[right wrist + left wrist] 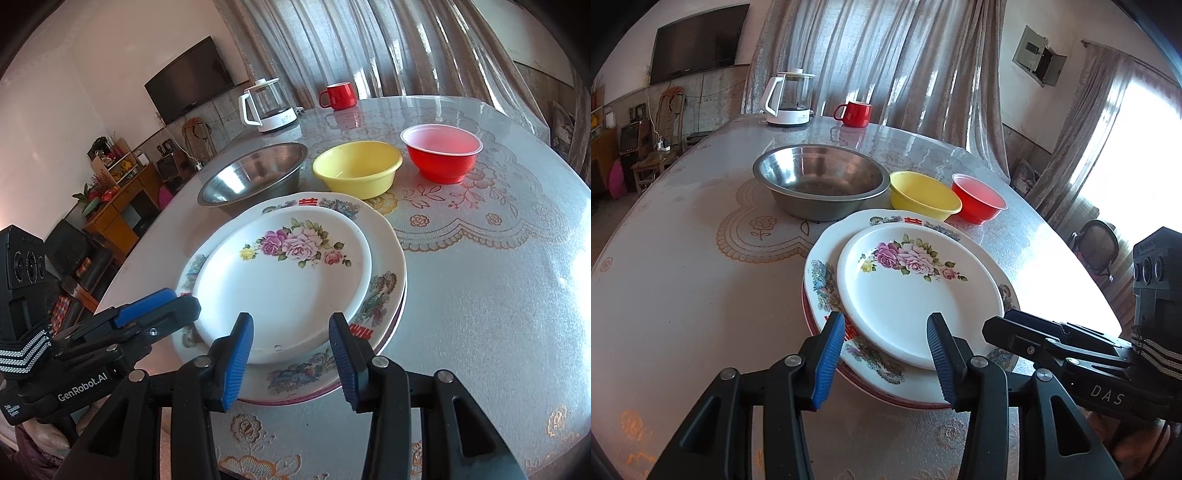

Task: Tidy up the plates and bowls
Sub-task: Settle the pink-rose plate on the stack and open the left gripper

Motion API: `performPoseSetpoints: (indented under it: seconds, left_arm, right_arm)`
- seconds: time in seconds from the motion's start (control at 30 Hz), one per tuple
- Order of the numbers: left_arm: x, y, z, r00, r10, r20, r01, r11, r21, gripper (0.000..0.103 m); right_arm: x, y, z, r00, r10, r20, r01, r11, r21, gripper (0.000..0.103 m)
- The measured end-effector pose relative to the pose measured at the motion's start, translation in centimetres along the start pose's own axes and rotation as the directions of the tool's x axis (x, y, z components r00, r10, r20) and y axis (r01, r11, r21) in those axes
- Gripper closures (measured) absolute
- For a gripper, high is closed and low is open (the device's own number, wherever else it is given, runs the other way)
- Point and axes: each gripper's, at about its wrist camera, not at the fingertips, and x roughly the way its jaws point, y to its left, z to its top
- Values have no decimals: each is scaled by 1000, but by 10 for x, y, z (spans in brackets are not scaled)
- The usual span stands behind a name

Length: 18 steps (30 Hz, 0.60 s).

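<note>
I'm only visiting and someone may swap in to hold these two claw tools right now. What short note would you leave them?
Left gripper: open, jaws either side of the near rim of the rose plate, gripping nothing.
Right gripper: open, over the near edge of the same stack, holding nothing.
Plates: the rose plate lies on top of a larger patterned plate; a red-rimmed edge shows beneath.
Bowls: steel bowl, yellow bowl and red bowl stand in a row behind, not nested.
Done: plates stacked. Left: probably nesting the bowls.
</note>
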Motion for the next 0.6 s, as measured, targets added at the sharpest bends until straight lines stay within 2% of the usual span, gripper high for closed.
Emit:
performPoseSetpoints:
  seconds: [0.6]
  left_arm:
    - [-3,10,0,1000,7,1,-7,999,-34,56]
  right_arm:
    - [2,6,0,1000,-3,-9,3,1000,-28,60]
